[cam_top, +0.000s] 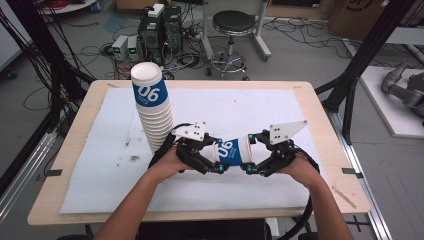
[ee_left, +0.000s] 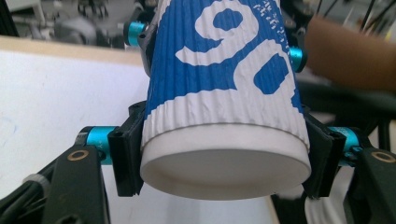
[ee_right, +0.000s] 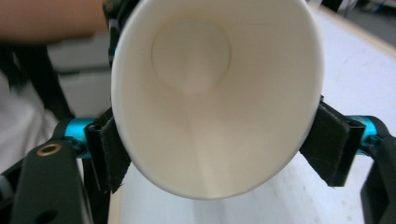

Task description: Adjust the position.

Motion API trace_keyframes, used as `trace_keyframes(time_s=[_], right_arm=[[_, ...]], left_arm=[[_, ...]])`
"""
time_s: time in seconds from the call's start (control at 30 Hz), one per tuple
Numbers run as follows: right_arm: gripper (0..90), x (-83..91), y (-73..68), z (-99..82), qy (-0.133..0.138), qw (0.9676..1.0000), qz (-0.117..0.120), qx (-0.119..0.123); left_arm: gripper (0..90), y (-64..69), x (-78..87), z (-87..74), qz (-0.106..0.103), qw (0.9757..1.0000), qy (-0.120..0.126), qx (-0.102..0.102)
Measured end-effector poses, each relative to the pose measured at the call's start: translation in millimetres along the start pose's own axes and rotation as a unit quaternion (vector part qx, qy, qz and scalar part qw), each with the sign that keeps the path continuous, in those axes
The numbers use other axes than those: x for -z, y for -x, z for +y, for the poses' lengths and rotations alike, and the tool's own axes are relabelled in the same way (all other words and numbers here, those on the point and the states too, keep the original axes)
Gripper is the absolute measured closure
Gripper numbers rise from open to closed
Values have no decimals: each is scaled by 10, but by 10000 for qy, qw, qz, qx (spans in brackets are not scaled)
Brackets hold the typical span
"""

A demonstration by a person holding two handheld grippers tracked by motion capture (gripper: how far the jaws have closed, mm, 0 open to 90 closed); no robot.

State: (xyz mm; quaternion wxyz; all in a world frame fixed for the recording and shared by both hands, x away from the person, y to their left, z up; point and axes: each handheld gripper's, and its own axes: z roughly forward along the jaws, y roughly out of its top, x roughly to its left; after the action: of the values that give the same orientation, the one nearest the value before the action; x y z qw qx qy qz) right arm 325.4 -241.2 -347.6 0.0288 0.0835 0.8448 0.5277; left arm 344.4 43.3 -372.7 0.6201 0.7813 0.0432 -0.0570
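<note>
A blue-and-white ribbed paper cup (cam_top: 232, 150) marked "06" lies on its side in the air, just above the white mat (cam_top: 250, 107). My left gripper (cam_top: 216, 156) is shut on its base end. In the left gripper view the cup (ee_left: 219, 93) points its bottom at the camera, with both pads pressed on its walls by my left gripper (ee_left: 224, 163). My right gripper (cam_top: 250, 154) holds the rim end. The cup's open mouth (ee_right: 210, 93) faces the right gripper view, and both pads of my right gripper (ee_right: 215, 144) lie against its sides.
A tall, leaning stack of the same cups (cam_top: 152, 110) stands on the mat just left of my left hand. The wooden table (cam_top: 200, 84) ends close behind it. On the floor beyond are a black stool (cam_top: 232, 30) and computer boxes (cam_top: 159, 30).
</note>
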Motion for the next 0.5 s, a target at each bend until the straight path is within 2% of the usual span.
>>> trace_keyframes(time_s=[0.03,0.07,0.1,0.13,0.17,0.23,0.3,0.4,0.43,0.47,0.5], right_arm=[[191,16,6,-4,182,9997,-26,-129],[191,33,20,-15,447,9987,-13,-258],[191,33,20,-15,447,9987,-13,-258],[181,66,44,-42,806,9958,62,-436],[180,69,52,-49,917,9944,95,-511],[181,57,56,-46,957,9936,154,-574],[218,41,56,-30,993,9938,192,-464],[251,48,51,-8,835,9959,200,-279],[251,48,51,-8,835,9959,200,-279],[256,52,41,3,683,9974,188,-158],[256,52,41,3,683,9974,188,-158]], left_arm=[[305,0,0,0,0,10000,0,0],[305,-12,28,-17,-7,9996,286,49],[305,-12,28,-17,-7,9996,286,49],[306,-13,32,-29,-16,9991,412,87],[305,-14,26,-32,-14,9991,404,89],[305,-14,9,-37,-33,9993,366,71],[306,-10,-4,-43,-12,9997,224,20],[308,23,-23,-40,83,10000,-5,-32],[305,23,-23,-40,83,10000,-5,-32],[300,38,-30,-29,138,9998,-124,-73],[300,53,-36,-20,199,9995,-212,-107]])
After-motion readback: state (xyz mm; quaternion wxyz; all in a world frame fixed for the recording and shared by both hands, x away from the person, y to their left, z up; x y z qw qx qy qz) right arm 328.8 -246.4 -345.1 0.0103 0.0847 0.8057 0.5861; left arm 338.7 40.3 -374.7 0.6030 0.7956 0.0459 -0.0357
